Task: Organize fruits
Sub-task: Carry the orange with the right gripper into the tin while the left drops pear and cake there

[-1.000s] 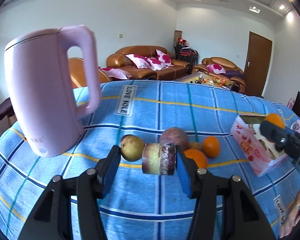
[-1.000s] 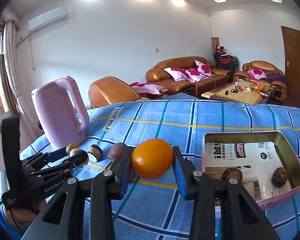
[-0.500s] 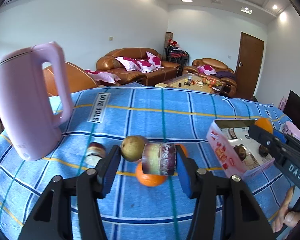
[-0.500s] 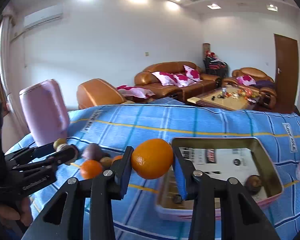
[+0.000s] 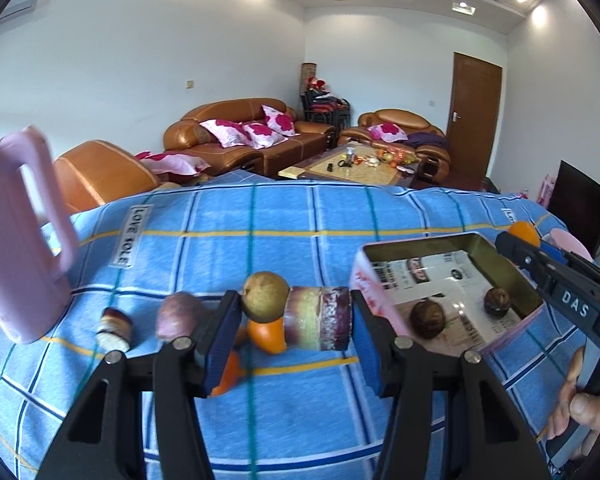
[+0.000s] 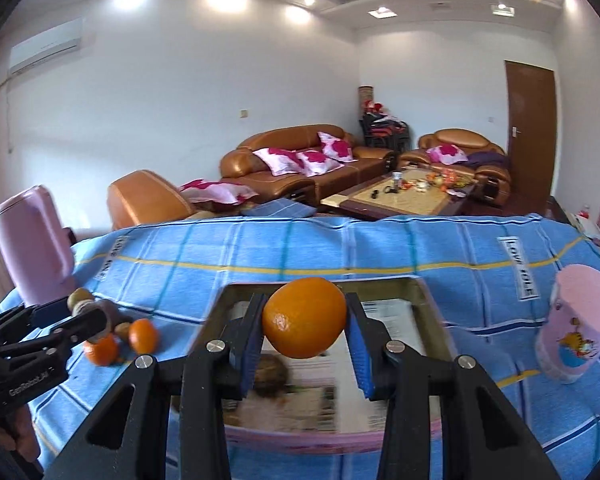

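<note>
Here "LOVE SOLE" [image 5: 131, 237] marks the cloth, the right hand-held gripper [image 6: 305, 338] clamps an orange [image 6: 304, 322] over the tin [image 6: 428, 322], and the left hand-held gripper [image 5: 292, 320] pinches a sugarcane piece [image 5: 319, 318] with a brown fruit [image 5: 265, 297].

The left gripper [image 5: 294, 318] is clamping a small greenish-brown fruit [image 5: 265, 297] and a purple sugarcane piece [image 5: 320, 318] side by side above the blue checked bench [image 5: 260, 216]. Oranges [image 5: 269, 334], another cane piece [image 5: 114, 329] and a purple fruit [image 5: 177, 315] are lying below, beside a pink kettle [image 5: 18, 240]. At right, the pink tin [image 5: 380, 304] is holding two dark fruits, with the right gripper [image 5: 540, 254] carrying an orange [image 5: 523, 232] above it.
</note>
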Motion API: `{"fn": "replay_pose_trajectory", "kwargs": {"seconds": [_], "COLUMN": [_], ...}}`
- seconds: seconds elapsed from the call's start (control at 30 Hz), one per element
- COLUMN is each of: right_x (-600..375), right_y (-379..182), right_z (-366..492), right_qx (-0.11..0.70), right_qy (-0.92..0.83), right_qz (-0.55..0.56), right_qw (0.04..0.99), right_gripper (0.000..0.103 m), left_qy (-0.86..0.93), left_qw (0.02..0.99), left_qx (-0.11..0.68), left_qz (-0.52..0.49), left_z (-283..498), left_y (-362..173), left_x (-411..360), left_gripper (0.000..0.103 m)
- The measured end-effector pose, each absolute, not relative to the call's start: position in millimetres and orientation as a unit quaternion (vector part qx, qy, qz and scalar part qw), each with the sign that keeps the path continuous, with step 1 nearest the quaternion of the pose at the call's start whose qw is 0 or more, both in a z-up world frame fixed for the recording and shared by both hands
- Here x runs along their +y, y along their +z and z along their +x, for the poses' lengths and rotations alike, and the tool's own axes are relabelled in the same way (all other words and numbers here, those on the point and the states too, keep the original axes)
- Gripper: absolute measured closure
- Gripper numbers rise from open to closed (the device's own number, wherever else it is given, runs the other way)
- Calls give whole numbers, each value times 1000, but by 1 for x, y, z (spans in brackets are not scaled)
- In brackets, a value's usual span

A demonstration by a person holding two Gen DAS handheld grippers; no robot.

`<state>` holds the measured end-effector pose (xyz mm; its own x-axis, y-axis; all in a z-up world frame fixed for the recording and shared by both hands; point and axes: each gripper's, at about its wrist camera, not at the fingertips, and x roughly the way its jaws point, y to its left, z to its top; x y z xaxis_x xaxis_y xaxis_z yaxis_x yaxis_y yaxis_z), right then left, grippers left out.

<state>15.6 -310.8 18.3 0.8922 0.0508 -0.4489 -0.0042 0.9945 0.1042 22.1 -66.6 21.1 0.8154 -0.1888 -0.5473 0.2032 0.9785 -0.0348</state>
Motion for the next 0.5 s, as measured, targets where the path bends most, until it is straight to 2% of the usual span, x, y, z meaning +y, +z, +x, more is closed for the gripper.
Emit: {"fn": "replay_pose_trajectory", "kwargs": {"seconds": [0.5], "right_x": [-372], "right_y": [18], "right_z": [30], "right_qx": [239], "right_qy": [-54], "right_qz": [77], "right_qw": [967], "right_gripper": [62], "left_qy": [-170], "left_qw": [938], "left_qx": [299], "left_qz": [35], "left_z": [41], "left_y": [9], "left_x": [-157], "left_gripper": [48]}}
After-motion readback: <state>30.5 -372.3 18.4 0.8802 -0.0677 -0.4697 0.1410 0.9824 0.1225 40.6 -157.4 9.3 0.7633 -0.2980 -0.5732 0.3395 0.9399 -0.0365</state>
